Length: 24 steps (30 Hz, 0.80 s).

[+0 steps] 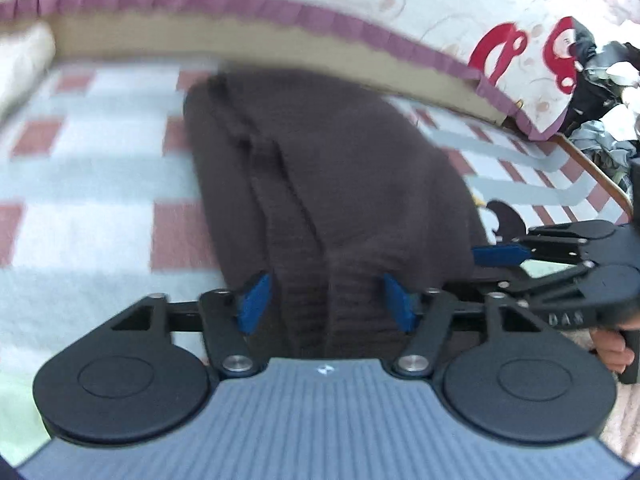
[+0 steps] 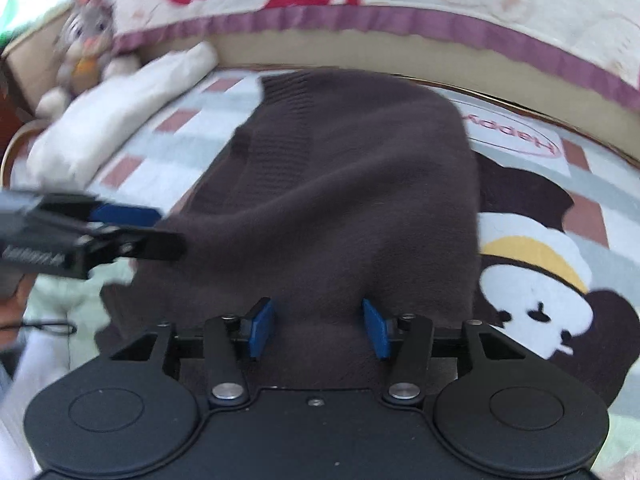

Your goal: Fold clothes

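A dark brown knit garment (image 1: 328,168) lies lengthwise on the checked blanket (image 1: 92,184), folded into a long strip with ribbed edges running down its middle. My left gripper (image 1: 328,304) hovers at its near end, jaws open, with the ribbed end lying between the blue pads (image 1: 256,304) but not pinched. In the right wrist view the same garment (image 2: 352,184) spreads out ahead. My right gripper (image 2: 319,328) is open over its near edge, pads clear of the cloth. Each gripper shows in the other's view: the right gripper (image 1: 492,268) at the garment's right edge, the left gripper (image 2: 156,230) at its left.
A quilt with red prints and purple trim (image 1: 360,32) rises behind the blanket. A white rolled cloth (image 2: 120,108) and a stuffed toy (image 2: 84,36) lie at the far left. A heap of clothes (image 1: 600,92) sits past the wooden edge (image 1: 592,172). A hand (image 1: 612,348) holds the right gripper.
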Motion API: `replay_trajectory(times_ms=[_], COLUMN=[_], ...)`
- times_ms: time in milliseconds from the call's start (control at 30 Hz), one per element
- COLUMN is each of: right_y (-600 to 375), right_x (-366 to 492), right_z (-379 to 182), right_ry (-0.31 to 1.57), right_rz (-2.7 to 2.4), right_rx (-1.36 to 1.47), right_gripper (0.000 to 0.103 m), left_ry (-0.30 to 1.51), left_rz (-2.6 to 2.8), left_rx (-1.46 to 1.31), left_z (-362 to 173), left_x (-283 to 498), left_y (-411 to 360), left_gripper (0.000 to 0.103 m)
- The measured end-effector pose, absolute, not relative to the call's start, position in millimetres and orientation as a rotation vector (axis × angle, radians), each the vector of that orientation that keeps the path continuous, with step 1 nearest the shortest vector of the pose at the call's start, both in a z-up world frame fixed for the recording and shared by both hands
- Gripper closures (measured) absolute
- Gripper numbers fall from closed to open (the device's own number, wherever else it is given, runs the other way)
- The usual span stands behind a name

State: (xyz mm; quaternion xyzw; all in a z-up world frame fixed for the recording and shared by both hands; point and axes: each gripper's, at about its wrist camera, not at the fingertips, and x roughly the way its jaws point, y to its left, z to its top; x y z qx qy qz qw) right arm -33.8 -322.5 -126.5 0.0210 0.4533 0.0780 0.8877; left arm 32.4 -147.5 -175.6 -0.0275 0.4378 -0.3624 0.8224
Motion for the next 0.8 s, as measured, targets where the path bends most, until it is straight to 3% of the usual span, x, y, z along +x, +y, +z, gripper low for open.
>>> replay_trajectory(times_ms=[67,100,133,167,333,533,700,800], right_y=[-315.2,-313.1,-311.5,-310.6,-308.3,-310.9,-327.5,-322.7], right_x=[-35.0,-36.0,-37.3,-38.9,-49.5,-53.0,-37.0,-22.8], right_z=[-126.7,-126.2,-125.6,-124.8,-119.9,-115.5,-101.9,-120.9], right_ry=[0.944,0.945,0.949,0.955,0.962,0.95,0.902,0.952], right_rz=[0.175,0.187,0.199,0.211,0.287,0.436,0.419,0.411], right_rx=[-0.005,-0.016,-0.024,-0.024,-0.005,0.038,0.176,0.174], right_gripper=[0.047,0.047,0.047,0.047,0.047,0.047,0.048,0.048], left_ry=[1.004,1.006,0.981,0.943,0.868,0.99,0.964,0.992], left_rz=[-0.758,-0.76,-0.767,-0.772,-0.765,-0.692,-0.73,-0.753], left_rx=[-0.1,-0.108,-0.092,-0.052,-0.027,-0.008,0.068,0.029], left_z=[-188.1,-190.4,-187.5,-180.6,-151.3,-188.9,-179.6,-182.4], left_x=[38.9,39.6,37.9,33.7,17.6,17.2,18.5,25.2], left_y=[-149.5,-150.7,-152.0,-152.5,-139.6,-131.0,-143.3,-137.6], left_gripper=[0.033,0.039,0.077,0.097,0.098,0.098,0.098,0.095])
